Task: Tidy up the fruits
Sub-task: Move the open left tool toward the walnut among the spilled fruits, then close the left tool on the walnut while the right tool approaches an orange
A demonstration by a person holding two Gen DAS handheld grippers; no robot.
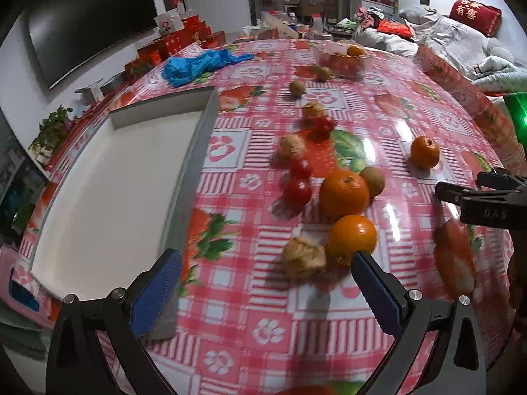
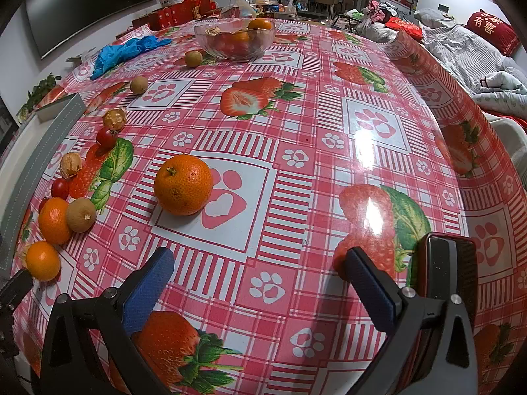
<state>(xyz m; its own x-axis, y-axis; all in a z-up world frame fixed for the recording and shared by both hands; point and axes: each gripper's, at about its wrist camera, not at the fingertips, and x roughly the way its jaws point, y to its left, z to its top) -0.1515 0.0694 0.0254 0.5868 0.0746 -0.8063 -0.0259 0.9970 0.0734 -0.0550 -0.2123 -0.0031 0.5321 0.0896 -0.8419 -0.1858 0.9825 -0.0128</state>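
Oranges (image 1: 344, 195), cherry tomatoes (image 1: 297, 192) and husked fruits (image 1: 303, 256) lie scattered mid-frame on the strawberry-print tabletop (image 1: 378, 312), right of a white tray (image 1: 197, 151) in the left wrist view. The left claw (image 1: 263, 291) gapes empty at bottom. In the right wrist view, the right claw (image 2: 260, 284) stands open below a lone orange (image 2: 183, 184), a glass bowl (image 2: 234, 39) at top.

My left claw (image 1: 265, 291) stands open over bare desk (image 1: 257, 329); a husked fruit (image 1: 303, 256) and an orange (image 1: 352, 238) block just ahead, and the grey tray wall (image 1: 187, 197) bounds the left. My right claw (image 2: 260, 283) has open cloth ahead; only one lone orange (image 2: 183, 184) interrupts it.
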